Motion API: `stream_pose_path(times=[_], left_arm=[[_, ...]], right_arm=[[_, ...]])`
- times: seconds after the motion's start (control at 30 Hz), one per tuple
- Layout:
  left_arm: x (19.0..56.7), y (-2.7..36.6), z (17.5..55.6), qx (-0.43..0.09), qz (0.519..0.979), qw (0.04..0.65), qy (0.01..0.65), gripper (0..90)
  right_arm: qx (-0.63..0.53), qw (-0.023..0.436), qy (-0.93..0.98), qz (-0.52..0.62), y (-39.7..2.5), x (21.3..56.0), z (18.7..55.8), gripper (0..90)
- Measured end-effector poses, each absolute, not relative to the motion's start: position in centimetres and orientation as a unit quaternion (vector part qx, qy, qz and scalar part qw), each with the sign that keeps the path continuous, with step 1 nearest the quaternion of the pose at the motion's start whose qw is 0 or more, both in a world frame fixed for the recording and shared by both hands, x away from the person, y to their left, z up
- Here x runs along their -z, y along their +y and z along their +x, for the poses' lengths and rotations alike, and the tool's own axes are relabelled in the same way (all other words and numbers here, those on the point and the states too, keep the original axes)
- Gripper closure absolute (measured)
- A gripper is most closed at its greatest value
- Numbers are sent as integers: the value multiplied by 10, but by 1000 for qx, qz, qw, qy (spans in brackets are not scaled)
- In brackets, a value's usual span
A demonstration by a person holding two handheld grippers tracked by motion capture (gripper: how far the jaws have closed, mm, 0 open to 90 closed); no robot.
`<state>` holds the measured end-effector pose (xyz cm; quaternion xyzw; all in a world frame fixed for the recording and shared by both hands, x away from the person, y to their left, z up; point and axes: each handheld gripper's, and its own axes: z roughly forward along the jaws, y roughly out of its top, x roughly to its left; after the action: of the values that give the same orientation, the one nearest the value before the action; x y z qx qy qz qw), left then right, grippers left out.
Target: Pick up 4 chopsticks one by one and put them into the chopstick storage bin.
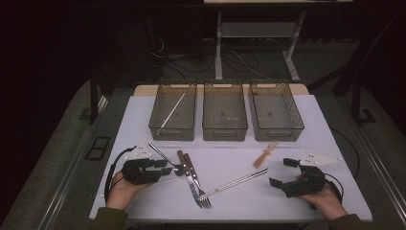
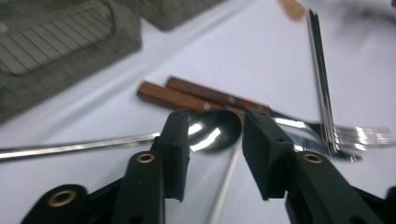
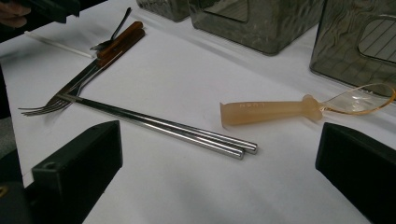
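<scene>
Polished steel is gleaming between the left gripper's [image 2: 215, 154] black jaws: the bowl of a metal spoon [image 2: 212, 133] is lying on the white table [image 2: 261, 56] just past the fingertips, in the gap, at twelve o'clock from the gripper. The jaws are standing a narrow way apart on either side of the bowl, and whether they are touching it cannot be told. The spoon's handle is running off toward nine o'clock in the left gripper view. Just beyond the bowl, two wooden-handled pieces, a fork [image 2: 364, 135] and a knife [image 2: 327, 154], are lying side by side, with a pair of steel chopsticks [image 2: 322, 79] crossing the fork's tines at three o'clock.

In the high view the left gripper [image 1: 165, 168] is sitting at the table's eight o'clock and the right gripper [image 1: 282, 172] at its four o'clock, its jaws spread wide and holding nothing. At about eleven o'clock from the right gripper an amber plastic spoon [image 1: 265, 154] is lying near it on the table.

Farther back, at twelve o'clock, three smoky clear bins are standing in a row. The left bin [image 1: 158, 125] is holding one pale thin stick [image 1: 173, 110] lying slantwise. The middle bin [image 1: 225, 132] and the right bin [image 1: 277, 133] are showing bare grid floors.
</scene>
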<state>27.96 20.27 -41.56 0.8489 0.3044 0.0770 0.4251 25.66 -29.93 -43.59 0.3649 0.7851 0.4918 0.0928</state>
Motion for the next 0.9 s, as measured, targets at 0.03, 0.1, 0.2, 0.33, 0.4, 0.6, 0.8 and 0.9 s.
stream_pose_path(times=[0.03,0.1,0.2,0.33,0.4,0.6,0.8,0.9], left_arm=[[418,202,278,-72,851,422,304,651],[423,201,277,-69,858,409,302,680],[430,200,279,-60,867,392,301,714],[434,198,282,-45,878,379,287,749],[436,196,282,-41,882,374,283,750],[440,194,283,-40,893,358,270,771],[442,192,285,-38,897,354,262,813],[442,193,286,-33,897,356,261,824]], right_arm=[[-491,93,785,365,-299,436,257,5],[-491,92,785,365,-299,436,257,5],[-490,91,786,365,-298,436,257,5],[-490,91,788,363,-298,436,257,5],[-491,90,787,363,-298,436,257,5],[-490,90,788,361,-298,436,257,5],[-489,91,788,362,-298,436,257,5],[-489,91,788,362,-298,436,257,5]])
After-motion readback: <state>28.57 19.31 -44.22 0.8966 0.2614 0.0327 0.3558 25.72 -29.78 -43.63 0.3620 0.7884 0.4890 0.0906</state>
